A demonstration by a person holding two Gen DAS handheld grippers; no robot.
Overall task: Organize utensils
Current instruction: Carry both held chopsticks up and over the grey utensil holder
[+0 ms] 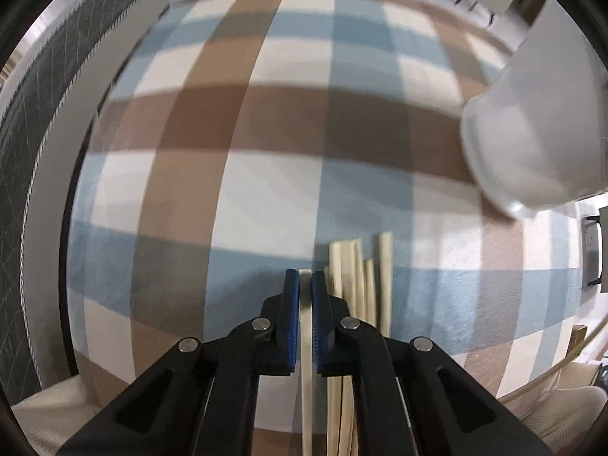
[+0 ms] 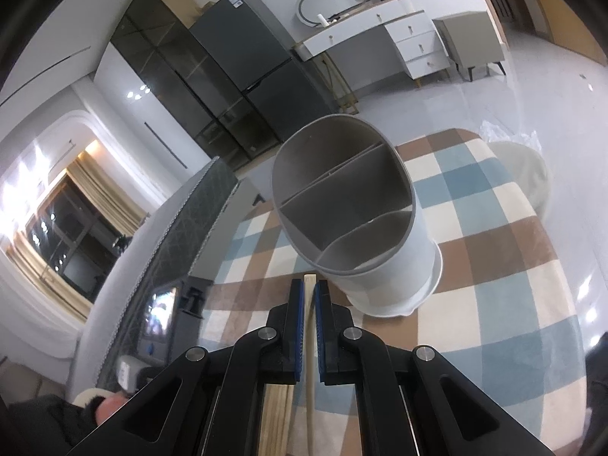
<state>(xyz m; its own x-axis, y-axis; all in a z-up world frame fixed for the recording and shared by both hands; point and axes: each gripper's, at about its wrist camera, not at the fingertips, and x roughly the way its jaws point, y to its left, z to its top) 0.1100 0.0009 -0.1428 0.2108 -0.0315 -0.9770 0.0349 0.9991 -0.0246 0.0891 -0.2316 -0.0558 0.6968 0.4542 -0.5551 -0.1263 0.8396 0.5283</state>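
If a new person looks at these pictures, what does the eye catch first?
First, the checked tablecloth in blue, brown and cream, which fills the left wrist view. Next, the grey holder with dividers, standing just beyond the right gripper. Each gripper is shut on one pale chopstick, and more chopsticks lie beside the left gripper.

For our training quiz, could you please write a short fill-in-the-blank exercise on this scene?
1. Each gripper's jaws are shut on one ____.
2. The holder is split into ____ compartments.
3. The tablecloth has a ____ pattern.
4. Beside the left gripper, the spare chopsticks lie on the ____.

Missing: chopstick; three; checked; tablecloth
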